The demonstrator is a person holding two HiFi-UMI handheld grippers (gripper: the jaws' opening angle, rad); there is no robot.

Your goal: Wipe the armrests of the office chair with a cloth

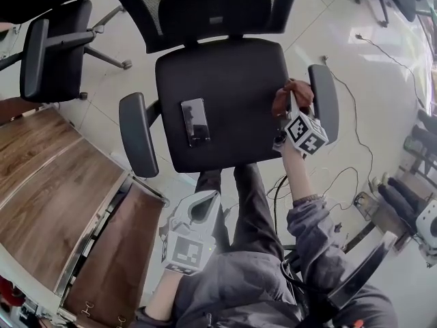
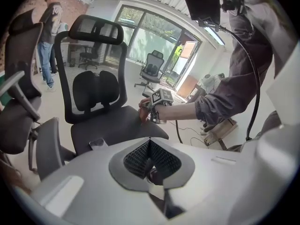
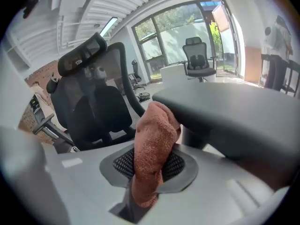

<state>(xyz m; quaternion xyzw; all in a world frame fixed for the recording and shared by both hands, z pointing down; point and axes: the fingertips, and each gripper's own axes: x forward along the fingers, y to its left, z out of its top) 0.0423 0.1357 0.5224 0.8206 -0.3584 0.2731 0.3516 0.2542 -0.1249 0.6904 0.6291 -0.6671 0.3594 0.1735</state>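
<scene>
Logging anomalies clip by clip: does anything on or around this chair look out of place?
Only one thing: what looks like a phone lies flat on the chair seat, slightly askew, unrelated to wiping. The right gripper is shut on the cloth beside the armrest.

A: Head camera is looking steeply down on the office chair from above the seat front.
B: Left gripper camera is facing that chair from low in front, standing back, taking in the right gripper. Right gripper camera is sitting close beside the armrest, cloth filling its foreground; backrest is showing in all three.
</scene>
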